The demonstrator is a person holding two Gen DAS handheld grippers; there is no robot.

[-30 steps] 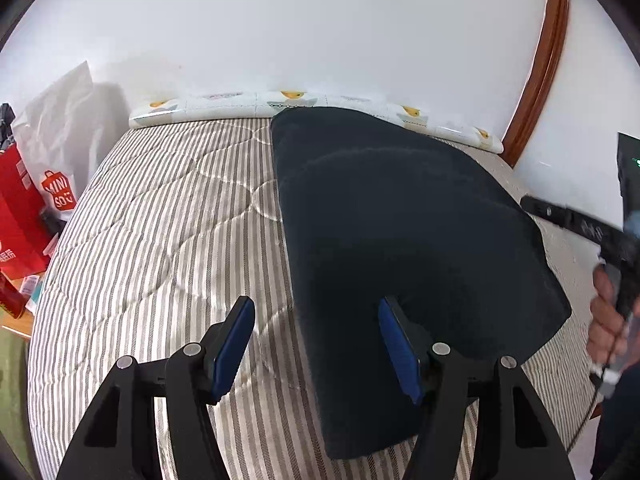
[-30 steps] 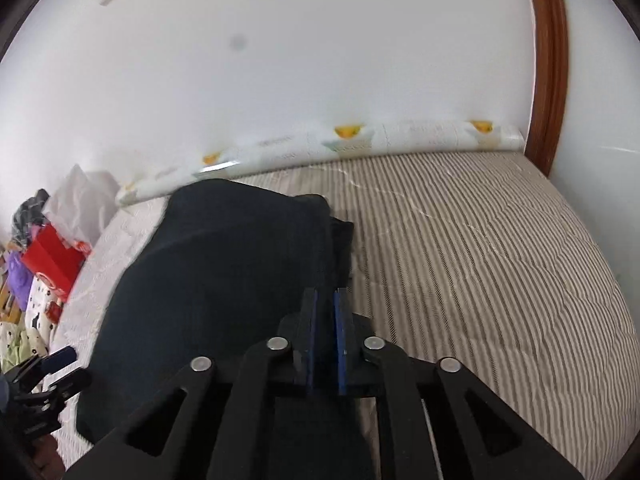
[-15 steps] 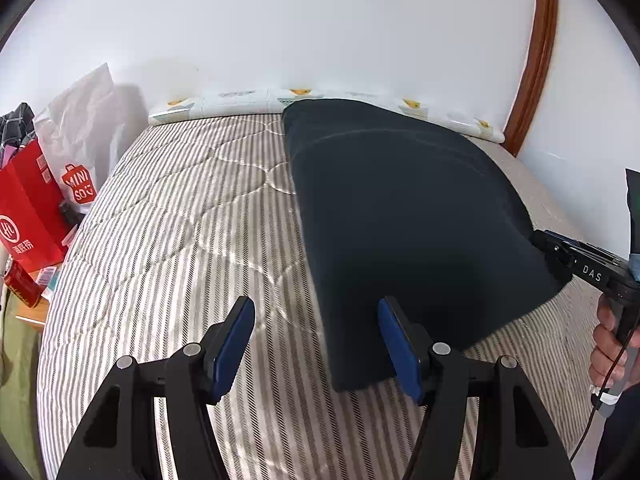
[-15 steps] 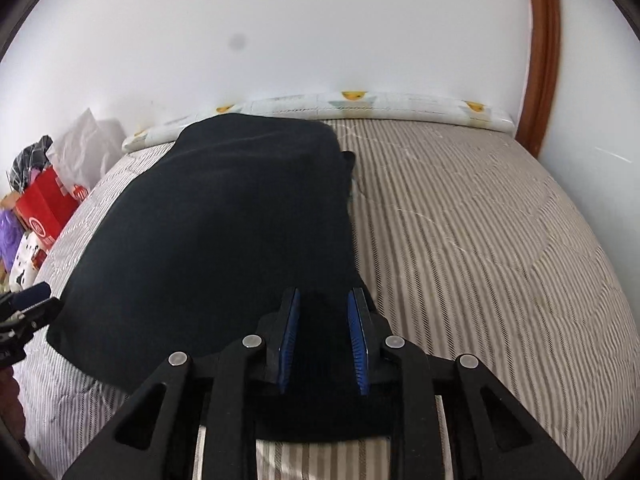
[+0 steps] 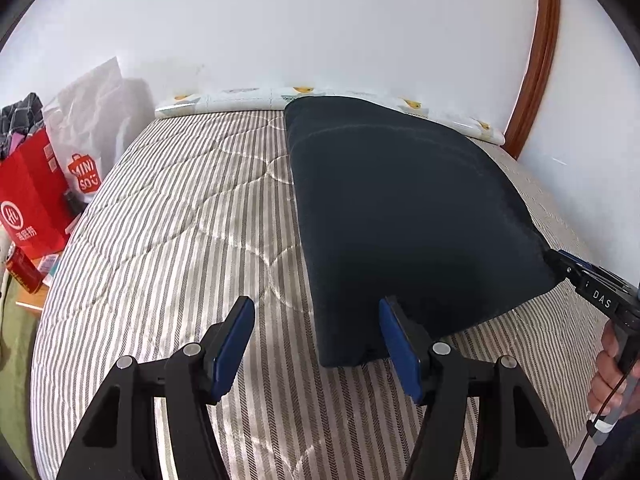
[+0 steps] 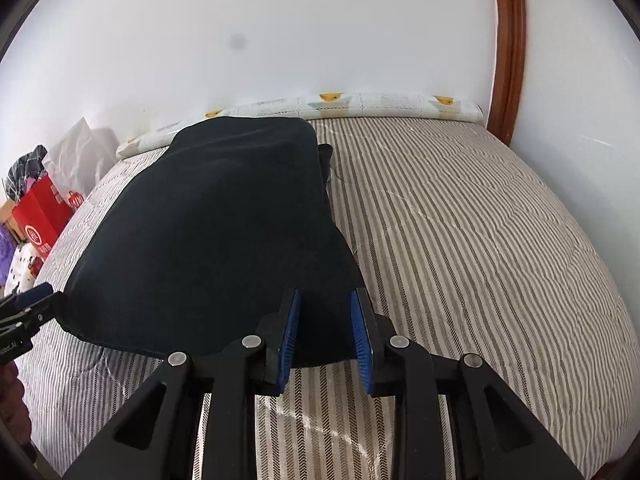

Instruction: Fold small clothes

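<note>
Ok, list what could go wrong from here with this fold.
1. Both grippers are open, so the dark garment lies free; the right gripper still straddles its near edge and could drag it askew on withdrawal.
2. A lower layer sticks out past the top one at the far right corner, so the next fold may come out uneven.
3. The left gripper sits at the near left corner; one finger could catch it.

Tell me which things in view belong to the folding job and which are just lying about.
Job: dark garment lying flat on the striped mattress; left gripper and right gripper, both open.

Lying about: red shopping bag, white Miniso bag, red can, patterned pillow.
</note>
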